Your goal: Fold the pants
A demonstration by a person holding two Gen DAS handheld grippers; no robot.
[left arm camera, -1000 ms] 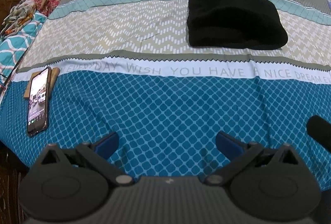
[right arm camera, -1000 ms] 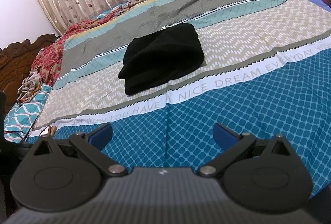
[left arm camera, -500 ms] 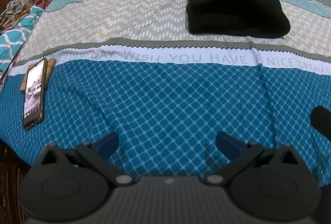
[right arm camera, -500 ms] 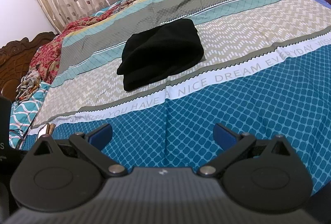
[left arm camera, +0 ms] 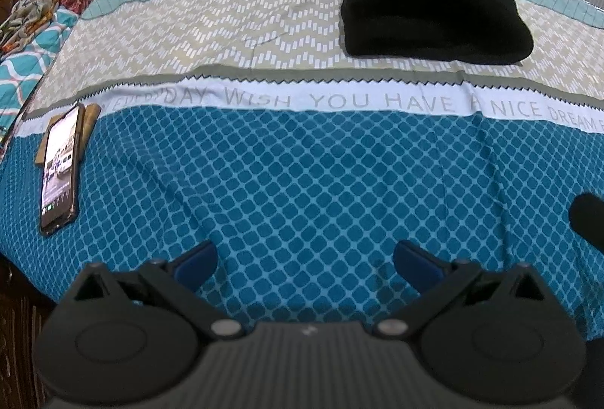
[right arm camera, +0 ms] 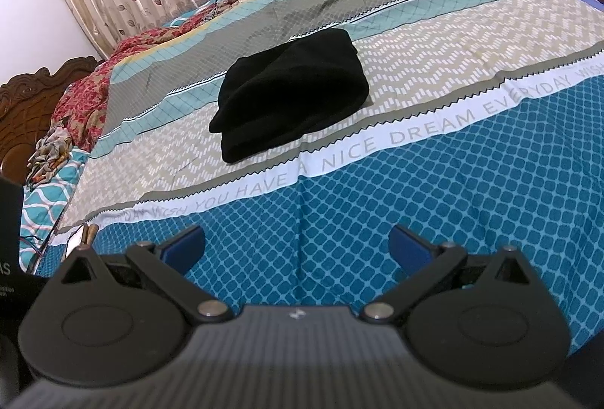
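Pants (left arm camera: 430, 5), black and already doubled into a compact bundle, lie on the bed (left arm camera: 302, 182), well ahead of both claws on the pale zigzag band of the bedspread, beyond the printed text stripe. From the left claw (left arm camera: 305, 260) the bundle sits ahead and to the right; from the right claw (right arm camera: 296, 245) it sits ahead and slightly left. Both claws stand with fingers spread wide and hold nothing; each hovers over the blue diamond-patterned section near the bed edge.

Judging by the tidy stacked layers, the fold appears complete or nearly so. If a finishing step remains, it is a check of the bundle, not a new fold.

Recommended practice for that step:
- Approach low and level so that the fingertips slide under one layer only.
- Take the loose edge at two corners, one claw each, to keep the fold line straight.
- Avoid dragging the bedspread; pinch cloth of the pants alone.

A phone (left arm camera: 60, 169) lies ahead and far left of the left claw, clear of the working area.
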